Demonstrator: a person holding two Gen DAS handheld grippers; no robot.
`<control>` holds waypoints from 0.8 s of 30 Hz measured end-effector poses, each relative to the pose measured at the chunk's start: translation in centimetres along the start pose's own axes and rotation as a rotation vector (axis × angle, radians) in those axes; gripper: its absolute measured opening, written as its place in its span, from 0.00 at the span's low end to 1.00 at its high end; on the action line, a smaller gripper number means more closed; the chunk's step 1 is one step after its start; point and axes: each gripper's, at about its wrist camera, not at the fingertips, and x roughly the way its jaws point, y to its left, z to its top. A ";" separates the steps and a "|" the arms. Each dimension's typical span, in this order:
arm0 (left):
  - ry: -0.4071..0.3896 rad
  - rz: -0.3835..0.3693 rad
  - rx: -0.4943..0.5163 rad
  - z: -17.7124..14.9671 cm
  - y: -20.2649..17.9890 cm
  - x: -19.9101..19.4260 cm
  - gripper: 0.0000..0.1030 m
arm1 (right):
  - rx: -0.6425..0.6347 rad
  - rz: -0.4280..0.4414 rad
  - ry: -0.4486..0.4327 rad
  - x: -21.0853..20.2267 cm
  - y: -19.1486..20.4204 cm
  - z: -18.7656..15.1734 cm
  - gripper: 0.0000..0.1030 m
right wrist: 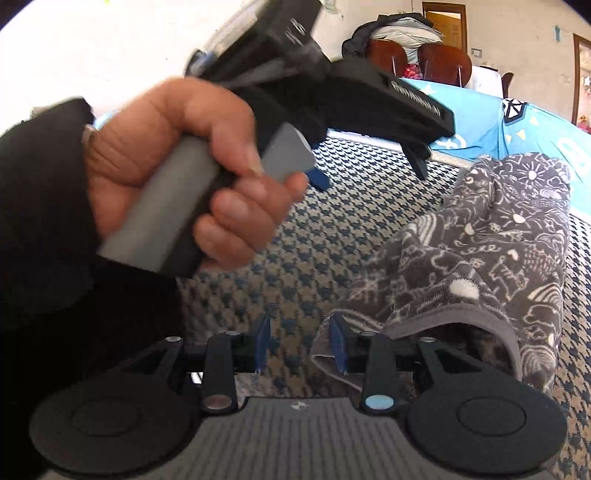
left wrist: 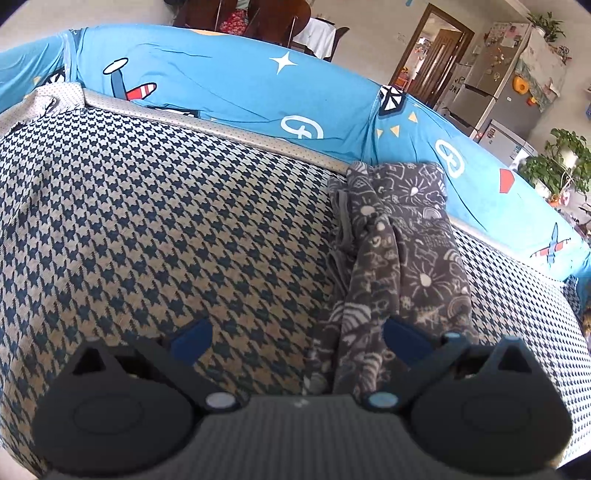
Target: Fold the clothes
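Observation:
A grey garment with white doodle print lies bunched in a long fold on the houndstooth sofa seat, up against the blue backrest. My left gripper is open wide above the seat, its right pad over the garment's near end and its left pad over bare seat. In the right wrist view the garment fills the right side, its grey hem curling by my right gripper. The right jaws stand apart with seat pattern between them and the hem beside the right pad. A person's hand holds the left gripper.
A blue printed cover drapes the sofa back. Behind it are wooden chairs, a doorway, a fridge and a potted plant at the right. A black sleeve fills the right wrist view's left side.

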 end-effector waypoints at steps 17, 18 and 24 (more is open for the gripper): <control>0.031 -0.010 0.026 -0.5 -0.3 0.4 1.00 | 0.176 -0.083 0.005 -1.5 -2.6 -0.3 0.46; 0.031 -0.008 0.026 -0.5 -0.3 0.4 1.00 | 0.183 -0.083 -0.004 -1.4 -2.4 -0.3 0.48; 0.033 -0.015 0.024 -0.5 -0.2 0.3 1.00 | 0.169 -0.031 -0.060 -0.3 -1.2 -0.5 0.51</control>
